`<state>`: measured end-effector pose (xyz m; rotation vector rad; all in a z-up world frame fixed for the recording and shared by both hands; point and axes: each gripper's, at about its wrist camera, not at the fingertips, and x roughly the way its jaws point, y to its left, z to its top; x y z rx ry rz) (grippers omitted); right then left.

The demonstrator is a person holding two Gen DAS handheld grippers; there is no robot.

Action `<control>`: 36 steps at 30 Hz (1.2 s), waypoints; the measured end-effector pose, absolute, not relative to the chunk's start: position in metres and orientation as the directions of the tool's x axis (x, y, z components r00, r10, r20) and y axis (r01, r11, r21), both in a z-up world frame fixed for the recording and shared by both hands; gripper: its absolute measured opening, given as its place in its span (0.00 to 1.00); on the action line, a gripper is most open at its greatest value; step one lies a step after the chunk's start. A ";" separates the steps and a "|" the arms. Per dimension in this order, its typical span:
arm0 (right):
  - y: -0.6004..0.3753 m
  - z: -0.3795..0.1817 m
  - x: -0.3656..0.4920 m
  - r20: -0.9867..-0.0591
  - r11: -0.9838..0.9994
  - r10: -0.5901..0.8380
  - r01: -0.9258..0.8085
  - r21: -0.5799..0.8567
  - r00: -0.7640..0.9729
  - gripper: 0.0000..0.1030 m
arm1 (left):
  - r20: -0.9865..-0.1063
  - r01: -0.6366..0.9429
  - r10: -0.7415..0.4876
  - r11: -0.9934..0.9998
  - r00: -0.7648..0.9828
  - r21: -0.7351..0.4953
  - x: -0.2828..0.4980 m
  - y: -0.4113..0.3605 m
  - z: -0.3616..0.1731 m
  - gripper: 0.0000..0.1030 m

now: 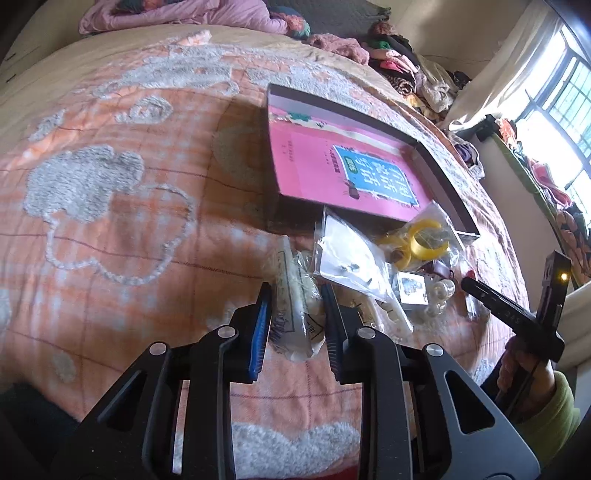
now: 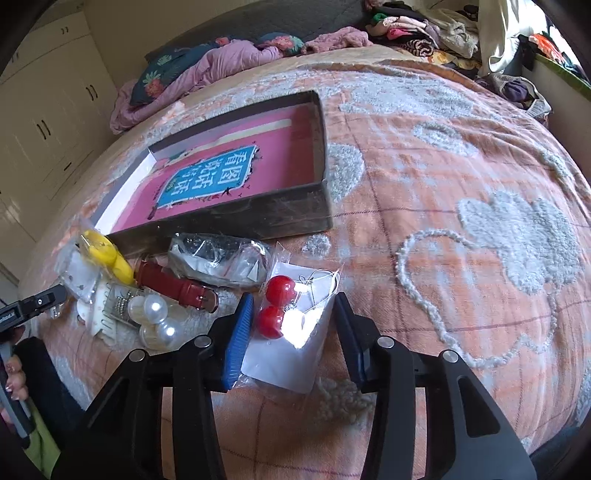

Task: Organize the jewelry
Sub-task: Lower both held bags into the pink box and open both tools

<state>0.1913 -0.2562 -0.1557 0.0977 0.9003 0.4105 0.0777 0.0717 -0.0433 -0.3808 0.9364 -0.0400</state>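
A shallow dark box (image 1: 448, 184) (image 2: 266, 218) with a pink book (image 1: 340, 166) (image 2: 207, 177) inside lies on the bed. A heap of jewelry packets lies in front of it. My left gripper (image 1: 297, 295) has a clear packet of pale beads (image 1: 295, 314) between its jaws; they look closed on it. My right gripper (image 2: 293, 310) is open around a packet with red ball earrings (image 2: 275, 306) on a white card. Nearby lie yellow bangles (image 1: 424, 238) (image 2: 105, 254), a red watch strap (image 2: 173, 286) and large pearls (image 2: 157, 317).
The orange and grey tufted bedspread (image 1: 110, 184) (image 2: 461, 184) covers the bed. Piled clothes (image 1: 406, 66) (image 2: 424, 29) and a pink quilt (image 2: 207, 66) lie at the far end. A window (image 1: 565, 110) is at the right. The right gripper also shows in the left wrist view (image 1: 517, 317).
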 end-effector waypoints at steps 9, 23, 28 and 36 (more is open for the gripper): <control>-0.267 -0.119 0.175 -0.652 0.909 0.413 -0.324 0.260 0.636 0.41 | -0.748 -0.161 -0.152 0.931 0.646 -0.328 0.073 0.092 -0.022 0.18; -0.250 -0.071 0.210 -0.549 0.884 0.462 -0.412 0.220 0.697 0.41 | -0.669 -0.148 -0.121 0.932 0.733 -0.331 0.131 0.091 0.017 0.18; -0.240 -0.065 0.233 -0.545 0.874 0.479 -0.429 0.227 0.688 0.41 | -0.665 -0.120 -0.138 0.938 0.734 -0.326 0.158 0.075 0.015 0.18; -0.216 -0.066 0.266 -0.571 0.867 0.483 -0.456 0.202 0.664 0.41 | -0.684 -0.097 -0.158 0.943 0.712 -0.319 0.192 0.056 -0.006 0.18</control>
